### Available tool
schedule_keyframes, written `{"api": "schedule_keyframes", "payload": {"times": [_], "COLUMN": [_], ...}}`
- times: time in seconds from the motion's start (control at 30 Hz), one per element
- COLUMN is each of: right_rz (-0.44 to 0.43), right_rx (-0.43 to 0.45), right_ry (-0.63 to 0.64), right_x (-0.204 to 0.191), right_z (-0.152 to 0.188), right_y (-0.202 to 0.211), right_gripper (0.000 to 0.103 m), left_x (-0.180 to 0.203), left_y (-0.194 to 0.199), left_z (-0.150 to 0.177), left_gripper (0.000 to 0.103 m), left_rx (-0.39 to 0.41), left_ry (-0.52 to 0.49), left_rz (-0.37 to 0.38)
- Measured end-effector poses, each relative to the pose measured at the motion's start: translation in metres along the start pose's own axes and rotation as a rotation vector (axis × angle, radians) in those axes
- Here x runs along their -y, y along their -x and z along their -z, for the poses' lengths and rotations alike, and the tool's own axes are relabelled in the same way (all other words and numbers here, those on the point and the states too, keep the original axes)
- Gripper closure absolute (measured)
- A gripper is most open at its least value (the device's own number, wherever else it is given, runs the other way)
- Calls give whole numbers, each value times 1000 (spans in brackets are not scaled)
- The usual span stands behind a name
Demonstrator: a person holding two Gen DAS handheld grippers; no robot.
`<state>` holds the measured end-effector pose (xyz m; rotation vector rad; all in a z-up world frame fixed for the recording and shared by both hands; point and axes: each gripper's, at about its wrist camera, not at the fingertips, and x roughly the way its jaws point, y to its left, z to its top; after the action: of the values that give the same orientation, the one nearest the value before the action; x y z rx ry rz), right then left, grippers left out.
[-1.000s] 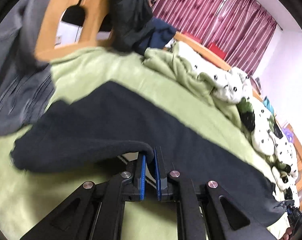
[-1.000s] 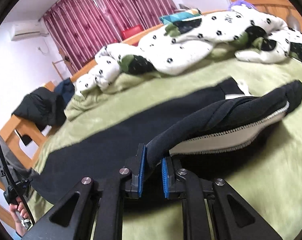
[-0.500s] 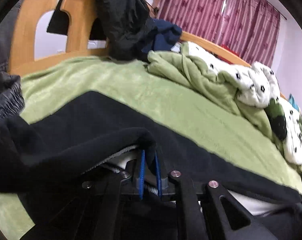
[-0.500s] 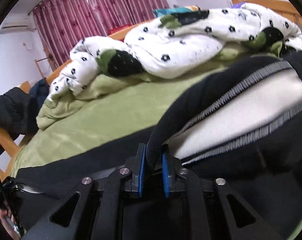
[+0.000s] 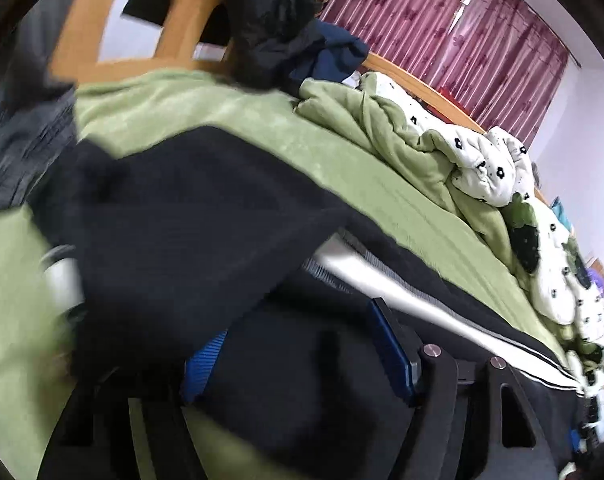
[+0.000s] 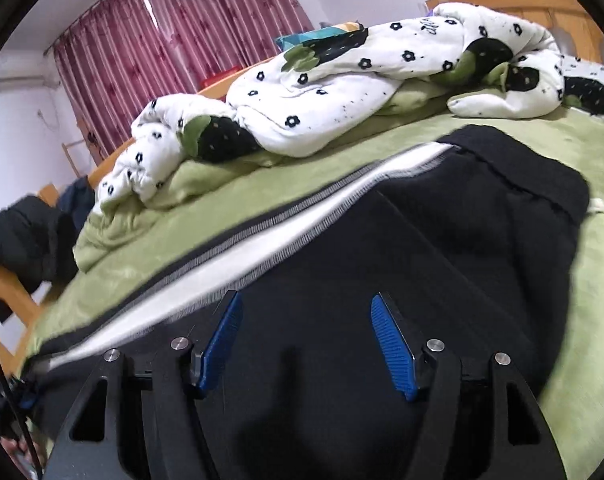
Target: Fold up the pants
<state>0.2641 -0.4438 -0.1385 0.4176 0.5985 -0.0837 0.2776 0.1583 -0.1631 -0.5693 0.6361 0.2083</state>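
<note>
The black pants (image 5: 190, 216) lie lengthwise on the green bed cover, one leg folded over the other, with a strip of white lining (image 5: 386, 280) showing along the far edge. My left gripper (image 5: 298, 332) is open just above the pants; a fold of black cloth drapes over its left pad. In the right wrist view the pants (image 6: 442, 240) lie flat with the white lining strip (image 6: 262, 248) along the left. My right gripper (image 6: 306, 320) is open and empty, low over the cloth.
A green bed cover (image 6: 590, 280) spreads under the pants. A white flowered quilt (image 6: 342, 80) is bunched along the far side. Dark clothes (image 5: 274, 28) hang on the wooden bed frame (image 5: 102, 36). Maroon curtains (image 6: 174, 36) hang behind. Grey cloth (image 5: 18, 128) is at left.
Both grippers held the pants' edge, carried it across over the other leg, then opened. The edge now lies on the pants and both grippers are empty.
</note>
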Motion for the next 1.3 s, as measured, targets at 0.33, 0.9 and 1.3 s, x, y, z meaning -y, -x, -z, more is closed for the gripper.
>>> {"api": "schedule_keyframes", "payload": {"times": [0.33,0.9,1.3], "right_rz": [-11,20,-60], "right_rx": [-74,-192,-98], "right_ry": [-92,-196,-240], "right_x": [58,74,104], "right_z": [45,-15,6], "right_y": [72,-31,78], "right_gripper": [36,84,90], "left_x": [-52,0,-12], "left_y": [50,-23,70], "left_z": [41,10,34], "left_gripper": [33,87,92], "left_rx": [-111,-147,-184], "left_ry": [108,19,-102], "left_rz": [103,47,122]}}
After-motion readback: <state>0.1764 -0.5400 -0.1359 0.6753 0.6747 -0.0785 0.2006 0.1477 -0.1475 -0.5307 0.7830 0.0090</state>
